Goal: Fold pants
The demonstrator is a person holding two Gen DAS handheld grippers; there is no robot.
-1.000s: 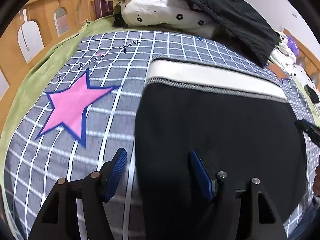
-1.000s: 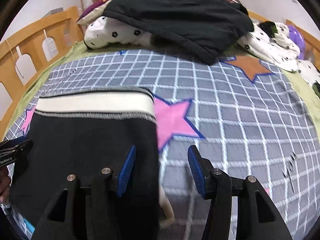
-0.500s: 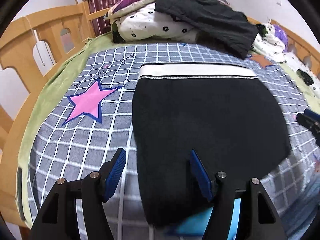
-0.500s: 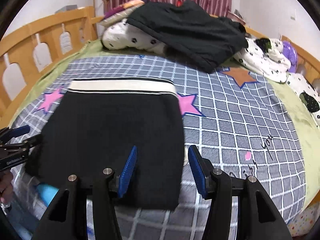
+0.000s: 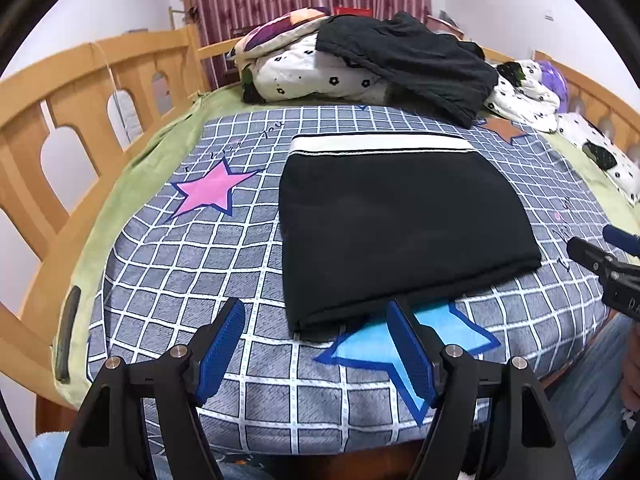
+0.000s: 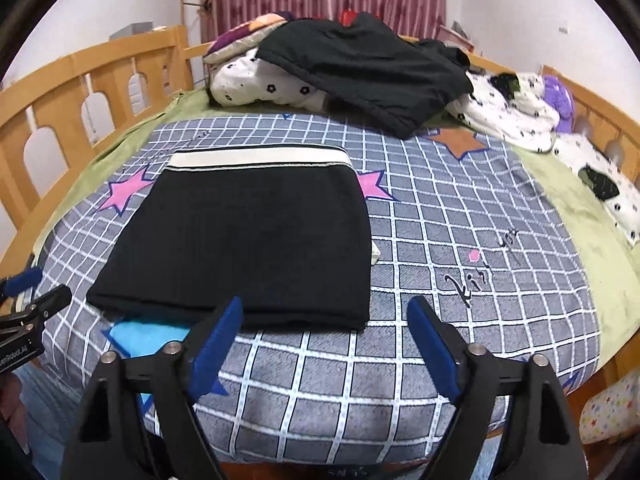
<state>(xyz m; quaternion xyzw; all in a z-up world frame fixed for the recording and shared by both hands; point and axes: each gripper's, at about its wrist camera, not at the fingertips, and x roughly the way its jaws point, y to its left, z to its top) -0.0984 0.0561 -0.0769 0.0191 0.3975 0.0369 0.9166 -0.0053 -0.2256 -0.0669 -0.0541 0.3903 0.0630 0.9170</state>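
Just beyond the fingertips of both grippers, flat on the checked blanket (image 5: 240, 264): the pants (image 5: 396, 216), folded into a squat black rectangle, pale waistband (image 5: 376, 143) at the far edge, doubled fold at the near edge. Left gripper (image 5: 316, 354) spread, nothing between the pads, jaws just opened a little further; near left corner of the pants close ahead of the right-hand finger, untouched. Right gripper (image 6: 326, 350) spread wide too, jaws just swung well apart, empty; near edge of the pants (image 6: 248, 240) just past the left-hand finger, bare blanket (image 6: 460, 240) between and beyond the right-hand one. Each tool visible at the rim of the other's view, off to the side of the bundle.

Probably soft knit, light, limp: no stiffness to hold a shape once lifted, layers likely to slide over one another and sag from any single pinch. Thick at the near fold, several layers deep, so a wide jaw needed to swallow all of them. Best taken at the two near corners together, pinching through the full stack, or at the waistband, the firmest strip. Not fragile, not slippery against the fuzzy blanket; some drag likely when slid. Judged close to done, perhaps one fold left.

Farther past the fingers: heaped bedding (image 5: 316, 68) with a dark garment (image 5: 408, 60) on top, well apart from the pants.
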